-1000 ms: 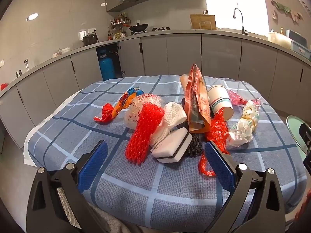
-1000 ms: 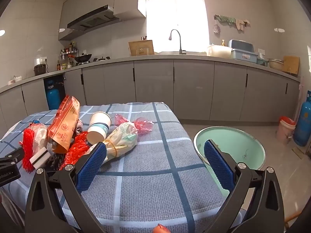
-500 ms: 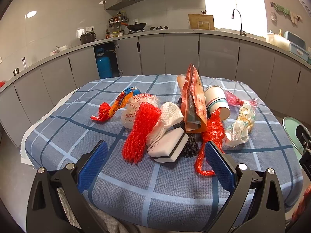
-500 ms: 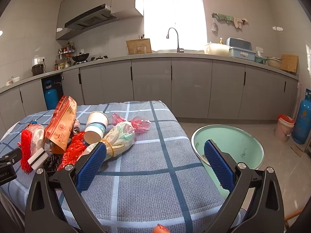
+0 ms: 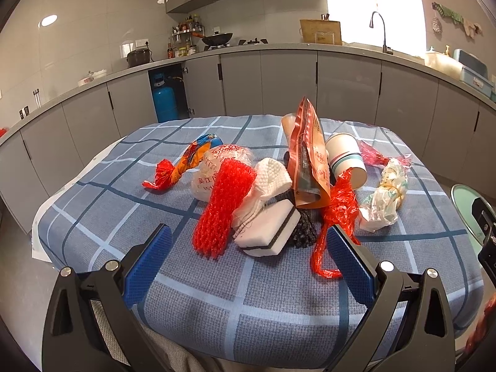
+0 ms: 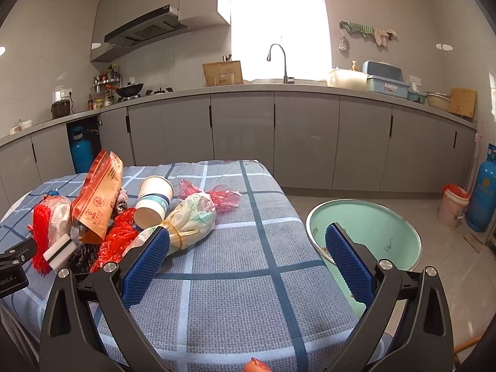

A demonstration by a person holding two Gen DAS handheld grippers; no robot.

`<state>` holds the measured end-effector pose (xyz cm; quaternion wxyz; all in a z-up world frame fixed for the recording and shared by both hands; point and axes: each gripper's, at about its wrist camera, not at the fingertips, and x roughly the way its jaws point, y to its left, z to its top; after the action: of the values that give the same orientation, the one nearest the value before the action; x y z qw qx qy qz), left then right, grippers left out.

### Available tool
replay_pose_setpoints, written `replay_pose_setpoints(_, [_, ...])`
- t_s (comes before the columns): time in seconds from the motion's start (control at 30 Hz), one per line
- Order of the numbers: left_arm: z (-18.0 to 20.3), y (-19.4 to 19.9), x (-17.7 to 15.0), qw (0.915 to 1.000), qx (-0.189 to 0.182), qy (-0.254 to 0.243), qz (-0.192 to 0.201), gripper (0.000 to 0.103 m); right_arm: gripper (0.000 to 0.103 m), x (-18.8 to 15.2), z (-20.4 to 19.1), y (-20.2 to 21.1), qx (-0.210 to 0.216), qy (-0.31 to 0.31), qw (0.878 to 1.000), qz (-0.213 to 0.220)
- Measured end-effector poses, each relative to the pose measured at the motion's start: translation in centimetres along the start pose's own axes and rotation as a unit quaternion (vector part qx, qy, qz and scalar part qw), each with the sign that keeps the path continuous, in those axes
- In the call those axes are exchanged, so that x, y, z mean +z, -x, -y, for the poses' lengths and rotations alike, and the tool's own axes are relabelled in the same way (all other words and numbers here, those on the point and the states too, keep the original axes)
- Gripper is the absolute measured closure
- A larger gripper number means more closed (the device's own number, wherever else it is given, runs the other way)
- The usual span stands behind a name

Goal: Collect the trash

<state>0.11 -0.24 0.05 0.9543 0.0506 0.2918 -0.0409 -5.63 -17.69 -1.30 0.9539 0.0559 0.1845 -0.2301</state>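
Observation:
A pile of trash lies on the blue checked tablecloth (image 5: 130, 217): a red foam net (image 5: 223, 207), a white sponge with a black stripe (image 5: 269, 232), a white cloth (image 5: 272, 183), an orange snack pouch (image 5: 307, 161), a paper cup (image 5: 345, 158), a red plastic bag (image 5: 338, 214), a tied pale bag (image 5: 387, 195) and a twisted orange wrapper (image 5: 186, 164). My left gripper (image 5: 248, 263) hangs open just short of the sponge, holding nothing. My right gripper (image 6: 248, 254) is open over the cloth (image 6: 235, 279), beside the tied pale bag (image 6: 192, 217). A green basin (image 6: 372, 232) sits on the floor to the right of the table.
Grey kitchen cabinets (image 6: 303, 139) run along the back wall. Beside the basin are a pink bucket (image 6: 452, 204) and a blue gas cylinder (image 6: 483, 189). The right gripper's body (image 5: 483, 226) shows at the right edge of the left wrist view.
Both grippers have pulled back and risen slightly, so the trash pile appears a little farther off. Both stay open. Nothing on the table has moved.

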Motion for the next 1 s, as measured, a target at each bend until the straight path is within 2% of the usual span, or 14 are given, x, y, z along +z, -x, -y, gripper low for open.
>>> replay_pose_setpoints(1.0, [-0.15, -0.27, -0.16, 1.0, -0.002, -0.001, -0.007, 0.005, 0.004, -0.17, 0.07, -0.08, -0.001, 0.004, 1.0, -0.001])
